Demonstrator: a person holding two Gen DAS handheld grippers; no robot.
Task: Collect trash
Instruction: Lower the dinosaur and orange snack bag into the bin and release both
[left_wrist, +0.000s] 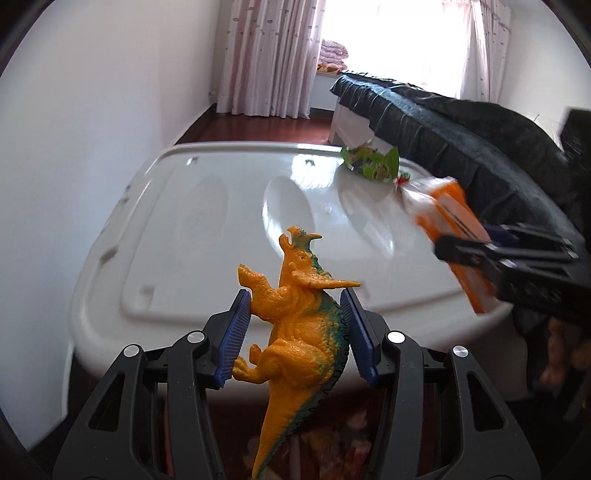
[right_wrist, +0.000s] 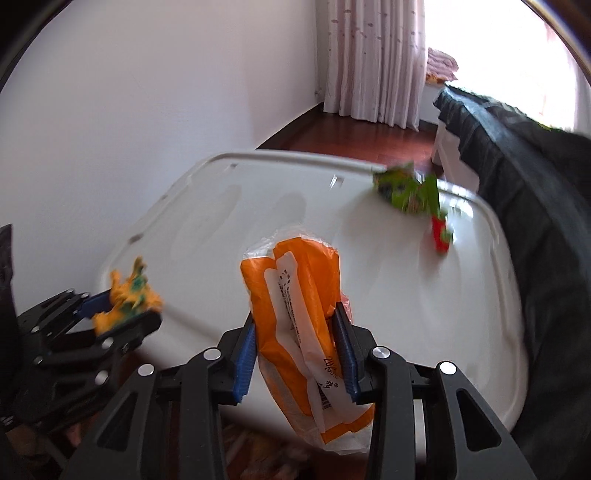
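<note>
Above the white lid (right_wrist: 303, 206), left gripper (left_wrist: 295, 325) clamps a toy dinosaur (left_wrist: 299, 317), right gripper (right_wrist: 295, 350) clamps an orange wrapper (right_wrist: 295, 314); next, probably binning.

We see an orange toy dinosaur (left_wrist: 295, 325) with a green stripe down its back, an orange and white wrapper (right_wrist: 299, 332) with dark print, a green crumpled packet (left_wrist: 373, 164), and a small red piece (right_wrist: 441, 236). The surface (left_wrist: 207, 221) is glossy white. The curtains (left_wrist: 266, 55) are pale pink with small dots; the bed cover (left_wrist: 461, 125) is dark.
</note>
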